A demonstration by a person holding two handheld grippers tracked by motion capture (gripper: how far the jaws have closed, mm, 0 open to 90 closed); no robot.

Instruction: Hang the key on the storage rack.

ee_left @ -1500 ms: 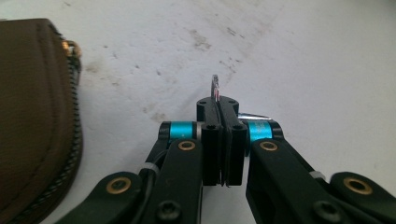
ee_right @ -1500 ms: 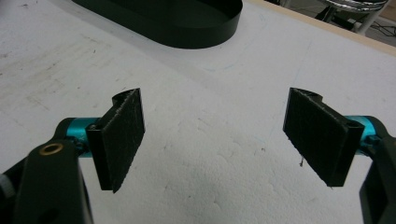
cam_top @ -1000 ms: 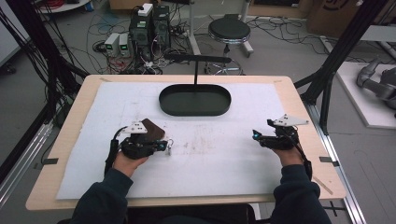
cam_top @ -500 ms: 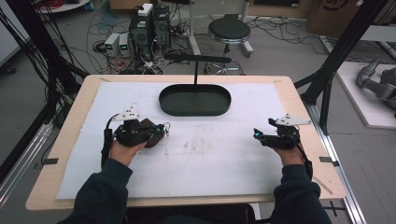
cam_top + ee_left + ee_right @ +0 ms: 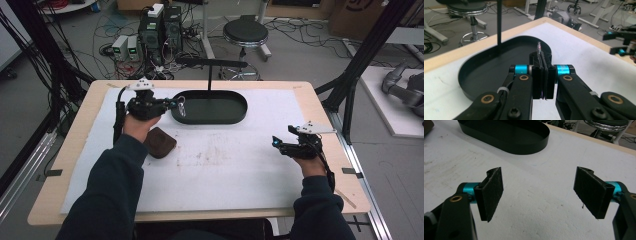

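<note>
Delivery step in hand: small thin clear item carried to black tray.
Left hand-held gripper (image 5: 541, 75) clamped on the small clear item (image 5: 539, 48) over the tray (image 5: 235, 116); right hand-held gripper (image 5: 541, 192) spread apart, idle above the surface (image 5: 240, 170). Next, judged: lower and release inside.

The left gripper (image 5: 176, 105) reaches forward with fingers (image 5: 537, 75) pinched together, while the right gripper (image 5: 541, 192) hangs wide apart.

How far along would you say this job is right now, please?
Done: a thin clear item is pinched in the shut left gripper, off the table. In hand: it hangs over the left end of the black oval tray, near the black T-shaped stand. Left: probably setting it down or hanging it; the open right gripper sits empty.
</note>
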